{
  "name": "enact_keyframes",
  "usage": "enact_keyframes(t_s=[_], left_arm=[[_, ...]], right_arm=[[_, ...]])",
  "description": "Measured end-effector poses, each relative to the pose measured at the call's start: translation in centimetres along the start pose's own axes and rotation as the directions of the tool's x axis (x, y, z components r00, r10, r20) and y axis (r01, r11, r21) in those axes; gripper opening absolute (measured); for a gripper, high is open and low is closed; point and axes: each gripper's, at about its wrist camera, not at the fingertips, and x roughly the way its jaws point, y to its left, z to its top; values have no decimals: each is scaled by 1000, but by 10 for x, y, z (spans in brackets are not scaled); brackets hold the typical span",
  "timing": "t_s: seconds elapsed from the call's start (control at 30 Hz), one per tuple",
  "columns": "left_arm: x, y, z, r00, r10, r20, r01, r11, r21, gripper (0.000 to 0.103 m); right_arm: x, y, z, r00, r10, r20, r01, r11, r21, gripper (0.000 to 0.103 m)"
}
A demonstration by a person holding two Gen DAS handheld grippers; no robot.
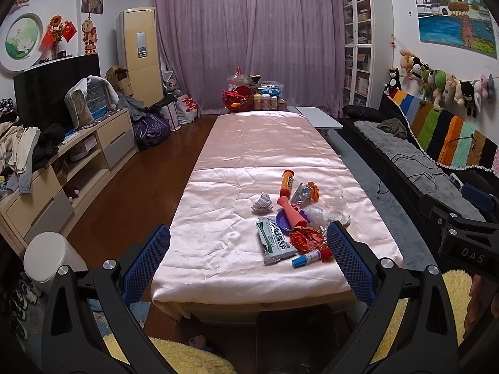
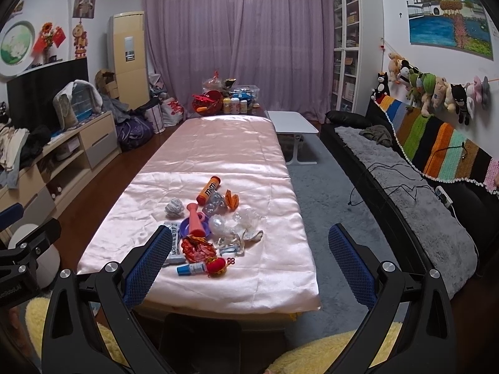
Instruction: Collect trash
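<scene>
Both grippers, left gripper (image 1: 248, 258) and right gripper (image 2: 249, 261), gape over pink-sheeted table (image 1: 265, 143); purple curtains (image 1: 249, 31) behind.

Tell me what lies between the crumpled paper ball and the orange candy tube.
Nothing: only bare pink cloth separates the paper ball from the candy tube, clearest in the right wrist view.

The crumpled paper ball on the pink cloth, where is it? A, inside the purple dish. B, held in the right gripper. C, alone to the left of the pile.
C: the crumpled paper ball lies alone on the pink cloth, left of the purple dish.
</scene>
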Motion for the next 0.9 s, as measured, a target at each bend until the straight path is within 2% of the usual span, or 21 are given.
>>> enact_keyframes(t_s=[0.9], left_arm=[[-2, 0, 0, 1000, -1, 3, 1, 1000, -4, 95]], right_arm=[[0, 0, 0, 1000, 1, 1, -1, 1000, 2, 100]])
